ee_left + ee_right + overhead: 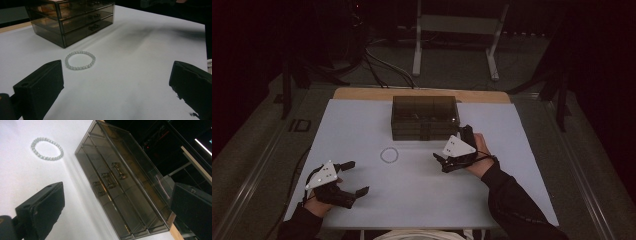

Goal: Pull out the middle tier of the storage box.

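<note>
A pale beaded bracelet (389,155) lies flat on the white table (362,125), a little in front of a smoked clear drawer box (425,117). The box has three stacked drawers, all pushed in, each with a small metal handle (108,180). My left gripper (357,177) rests at the near left, open and holding nothing; the bracelet (75,68) lies ahead of its left jaw. My right gripper (453,146) is open beside the box's front right corner. It is tilted and faces the drawer fronts (120,185), with the bracelet (47,158) off to its upper left.
The table's wooden back edge (362,93) shows behind the box. Beyond it are a dark floor, cables (382,65) and a white metal stand (457,30). A dark-sleeved forearm (512,200) comes in at the lower right.
</note>
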Tool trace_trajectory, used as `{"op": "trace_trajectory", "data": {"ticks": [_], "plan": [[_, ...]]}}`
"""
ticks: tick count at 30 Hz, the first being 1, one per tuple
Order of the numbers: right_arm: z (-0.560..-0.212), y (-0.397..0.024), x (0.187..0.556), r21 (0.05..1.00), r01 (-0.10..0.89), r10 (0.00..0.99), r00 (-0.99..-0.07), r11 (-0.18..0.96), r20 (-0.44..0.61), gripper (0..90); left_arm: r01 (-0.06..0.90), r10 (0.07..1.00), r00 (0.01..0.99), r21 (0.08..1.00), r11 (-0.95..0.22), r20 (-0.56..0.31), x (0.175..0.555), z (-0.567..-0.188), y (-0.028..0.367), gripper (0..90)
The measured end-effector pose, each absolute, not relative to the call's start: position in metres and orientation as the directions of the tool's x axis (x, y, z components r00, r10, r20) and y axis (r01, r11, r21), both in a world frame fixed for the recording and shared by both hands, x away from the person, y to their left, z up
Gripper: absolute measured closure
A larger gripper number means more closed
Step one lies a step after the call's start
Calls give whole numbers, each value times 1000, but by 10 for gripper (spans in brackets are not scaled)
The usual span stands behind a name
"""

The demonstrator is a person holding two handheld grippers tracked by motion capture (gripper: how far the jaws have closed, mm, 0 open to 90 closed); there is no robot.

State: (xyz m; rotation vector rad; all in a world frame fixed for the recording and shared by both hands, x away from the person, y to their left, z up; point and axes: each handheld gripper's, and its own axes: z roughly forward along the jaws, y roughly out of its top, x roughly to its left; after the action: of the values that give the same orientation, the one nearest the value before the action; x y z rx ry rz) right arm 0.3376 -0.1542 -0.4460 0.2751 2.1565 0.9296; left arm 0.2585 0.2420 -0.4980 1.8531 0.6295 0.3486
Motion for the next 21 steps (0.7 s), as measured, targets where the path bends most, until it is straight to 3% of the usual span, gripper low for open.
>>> {"op": "trace_trajectory", "data": {"ticks": [8, 21], "plan": [[-459, -136, 341, 633, -109, 408, -679, 766, -610, 0, 254, 575, 816, 931, -263, -60, 258, -498, 242, 9], [-482, -111, 345, 410, -118, 255, -619, 905, -743, 18, 255, 572, 818, 931, -262, -63, 259, -498, 242, 9]]}}
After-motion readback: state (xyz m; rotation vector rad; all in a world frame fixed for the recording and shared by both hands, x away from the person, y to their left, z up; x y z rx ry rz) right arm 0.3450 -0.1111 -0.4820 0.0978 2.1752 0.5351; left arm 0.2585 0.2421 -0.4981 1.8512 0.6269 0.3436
